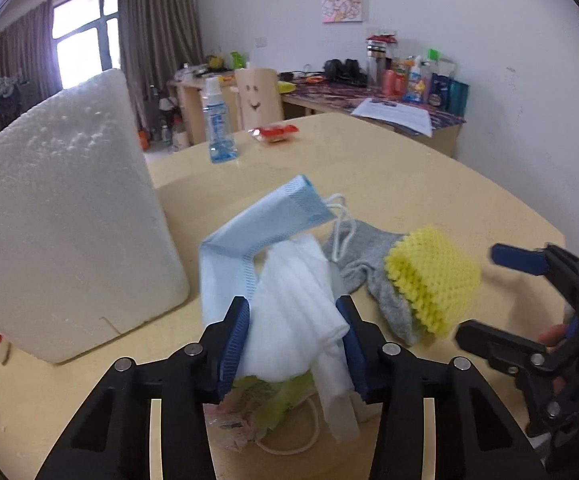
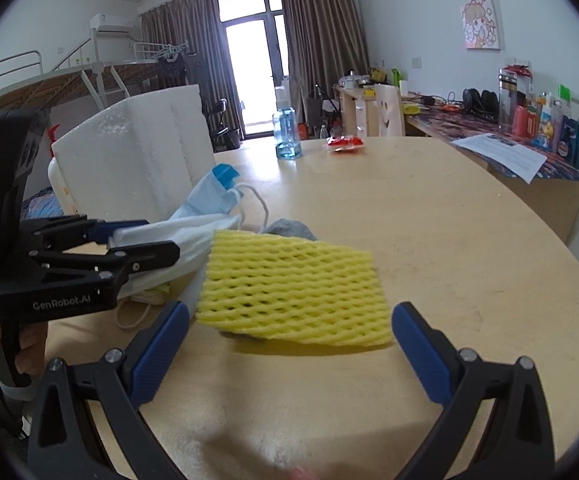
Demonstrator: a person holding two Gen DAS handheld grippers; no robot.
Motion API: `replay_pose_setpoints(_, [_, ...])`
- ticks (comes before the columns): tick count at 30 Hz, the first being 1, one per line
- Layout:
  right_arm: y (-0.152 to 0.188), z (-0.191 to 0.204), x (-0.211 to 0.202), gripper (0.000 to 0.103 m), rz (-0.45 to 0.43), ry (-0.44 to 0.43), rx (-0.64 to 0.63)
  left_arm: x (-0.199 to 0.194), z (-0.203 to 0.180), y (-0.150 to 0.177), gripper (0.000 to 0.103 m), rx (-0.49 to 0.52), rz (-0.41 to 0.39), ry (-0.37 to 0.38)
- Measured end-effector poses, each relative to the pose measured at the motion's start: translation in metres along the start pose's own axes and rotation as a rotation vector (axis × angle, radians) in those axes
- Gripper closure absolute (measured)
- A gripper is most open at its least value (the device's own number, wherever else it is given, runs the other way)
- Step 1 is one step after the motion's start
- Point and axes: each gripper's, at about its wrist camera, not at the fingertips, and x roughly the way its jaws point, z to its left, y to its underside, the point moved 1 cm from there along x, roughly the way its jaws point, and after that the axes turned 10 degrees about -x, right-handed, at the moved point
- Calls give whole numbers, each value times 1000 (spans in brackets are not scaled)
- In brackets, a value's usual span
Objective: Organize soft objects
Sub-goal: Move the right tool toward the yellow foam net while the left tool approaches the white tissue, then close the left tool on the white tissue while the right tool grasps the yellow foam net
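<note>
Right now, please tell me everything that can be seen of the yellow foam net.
The yellow foam net is a soft sleeve of woven foam mesh with open diamond holes, pressed nearly flat, unbroken as far as visible. It lies on the wooden table, partly over a grey sock, beside the white mask pile. The right gripper has open jaws on either side of its near edge, without touching it. Its underside is hidden.

The pale wooden table (image 2: 429,216) bears a foam block (image 1: 61,216); spray bottle (image 1: 219,120); red packet (image 1: 275,133); grey sock (image 1: 373,280).
</note>
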Motion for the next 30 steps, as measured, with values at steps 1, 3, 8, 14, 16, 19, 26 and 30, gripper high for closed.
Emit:
replay_pose_setpoints(1, [0,0,1,1,5,-16,5,-1,-1,0,64,5,-9,2])
replay_pose_setpoints(3, [0,0,2,1,8,-29,9,-5,-2,0,76,11,-26,17])
replay_pose_setpoints(8, [-3,3,4,1,31,-33,3,-2,-2,3,88,13,-3,75])
replay_pose_setpoints(14, [-10,7,6,1,54,2,-26,-3,-2,5,93,11,-12,130])
replay_pose_setpoints(16, [-11,8,9,1,70,2,-33,-5,-2,7,93,3,-19,152])
replay_pose_setpoints(19, [-11,9,11,1,85,6,-45,-8,-2,8,93,-2,-29,168])
replay_pose_setpoints(26, [-4,7,19,30,149,17,-41,-13,-1,7,93,-21,-52,195])
replay_pose_setpoints(30, [-3,8,13,51,150,6,-37,-16,-2,7,93,-22,-67,200])
